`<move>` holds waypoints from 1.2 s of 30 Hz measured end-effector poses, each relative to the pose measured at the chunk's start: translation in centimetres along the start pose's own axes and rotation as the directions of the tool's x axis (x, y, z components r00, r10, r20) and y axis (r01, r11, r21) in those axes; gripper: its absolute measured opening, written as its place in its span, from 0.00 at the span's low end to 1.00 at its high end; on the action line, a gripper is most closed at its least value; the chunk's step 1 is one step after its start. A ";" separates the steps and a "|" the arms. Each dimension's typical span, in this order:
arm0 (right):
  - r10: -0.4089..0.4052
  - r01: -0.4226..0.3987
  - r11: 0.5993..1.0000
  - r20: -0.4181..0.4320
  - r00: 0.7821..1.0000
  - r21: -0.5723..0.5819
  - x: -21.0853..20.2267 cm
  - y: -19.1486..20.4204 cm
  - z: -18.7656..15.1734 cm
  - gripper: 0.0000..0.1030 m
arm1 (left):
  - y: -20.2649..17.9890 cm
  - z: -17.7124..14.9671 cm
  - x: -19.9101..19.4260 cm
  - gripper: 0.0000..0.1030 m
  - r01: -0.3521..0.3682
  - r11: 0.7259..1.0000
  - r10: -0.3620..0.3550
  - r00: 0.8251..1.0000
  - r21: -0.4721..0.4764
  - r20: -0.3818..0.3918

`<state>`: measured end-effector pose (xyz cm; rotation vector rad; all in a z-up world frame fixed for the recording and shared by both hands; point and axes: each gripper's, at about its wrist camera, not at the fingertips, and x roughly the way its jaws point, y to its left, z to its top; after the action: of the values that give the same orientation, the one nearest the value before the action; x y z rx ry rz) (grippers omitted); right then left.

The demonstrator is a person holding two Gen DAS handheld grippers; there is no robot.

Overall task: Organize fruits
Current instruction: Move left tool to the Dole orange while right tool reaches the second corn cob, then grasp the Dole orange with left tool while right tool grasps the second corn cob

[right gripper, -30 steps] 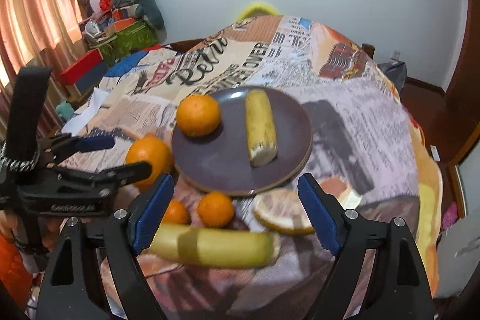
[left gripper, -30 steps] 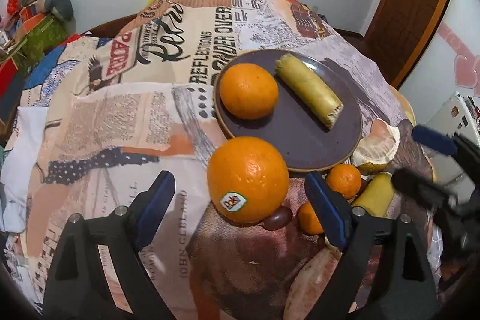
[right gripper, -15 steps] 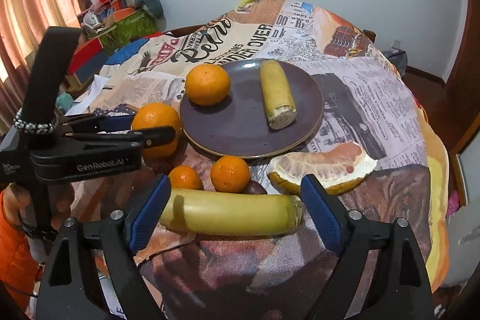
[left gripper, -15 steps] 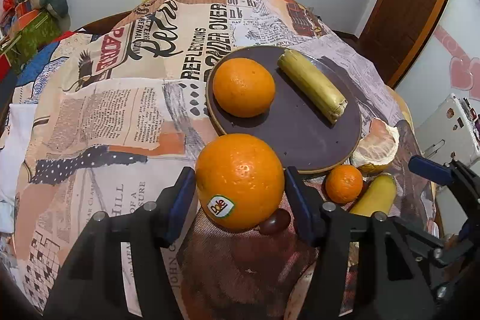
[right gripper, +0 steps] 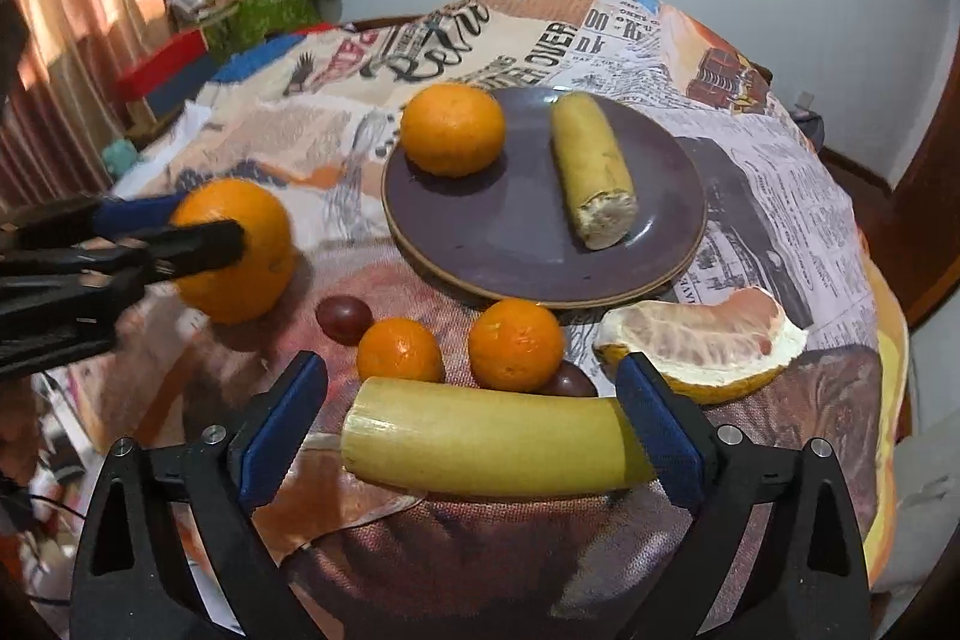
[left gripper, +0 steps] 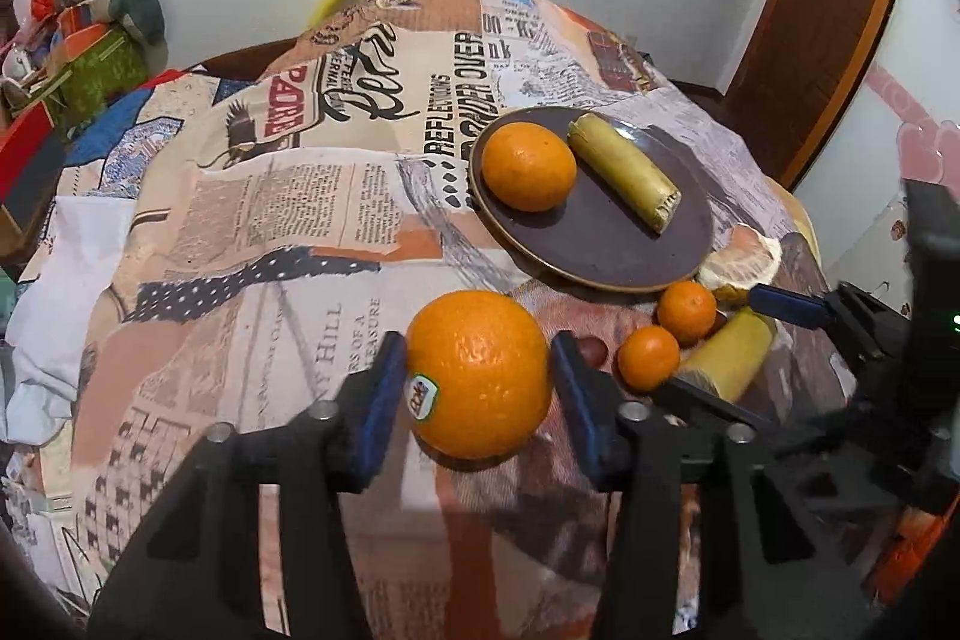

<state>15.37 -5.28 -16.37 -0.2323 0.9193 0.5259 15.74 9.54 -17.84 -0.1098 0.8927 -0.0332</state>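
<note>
My left gripper (left gripper: 477, 388) is shut on a large stickered orange (left gripper: 479, 373), which also shows in the right wrist view (right gripper: 237, 250). A dark plate (right gripper: 528, 244) holds another orange (right gripper: 453, 129) and a cut banana piece (right gripper: 593, 169). My right gripper (right gripper: 471, 445) is open around a long banana piece (right gripper: 492, 445) lying crosswise on the cloth; its right pad (right gripper: 657, 427) touches the banana's end, while its left pad is clear of it. Two small mandarins (right gripper: 399, 349) (right gripper: 516, 343) lie just beyond it.
A peeled pomelo wedge (right gripper: 708, 340) lies right of the plate. Two dark grapes (right gripper: 343, 317) (right gripper: 567, 381) sit among the mandarins. The table wears a newspaper-print cloth (left gripper: 270, 196). Clutter boxes (right gripper: 252, 4) stand at far left; a wooden door (left gripper: 828, 10) at right.
My left gripper closed on the large orange. My right gripper moved forward and down, bringing the long banana piece between its open fingers.
</note>
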 end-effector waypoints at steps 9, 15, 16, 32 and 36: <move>0.028 -0.028 0.999 0.003 1.000 0.030 -1.8 -2.0 -1.9 0.93 | -1.4 -1.1 0.2 0.37 0.003 0.999 -0.002 1.000 0.035 -0.026; 0.060 -0.058 0.996 -0.030 0.998 0.072 -2.7 -4.1 -4.4 0.91 | -1.7 -1.9 0.7 0.62 0.027 1.000 -0.027 0.998 0.009 -0.055; 0.065 -0.063 0.995 -0.030 0.997 0.079 -2.9 -4.4 -4.8 0.91 | -1.8 -2.0 0.6 0.63 0.023 1.000 -0.023 0.999 0.014 -0.048; 0.023 -0.026 0.986 0.021 1.000 0.163 -6.1 -7.2 -5.1 0.93 | -2.1 -1.1 0.4 0.76 -0.003 1.000 0.003 1.000 0.011 -0.024; 0.046 -0.053 0.971 0.034 0.998 0.234 -4.5 -7.5 -3.6 0.93 | -2.1 -0.1 0.6 0.89 -0.020 1.000 0.020 1.000 -0.020 0.006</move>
<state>14.55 -14.59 -15.14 0.0127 0.9525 0.4603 16.09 7.39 -18.17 -0.1196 0.8876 -0.0056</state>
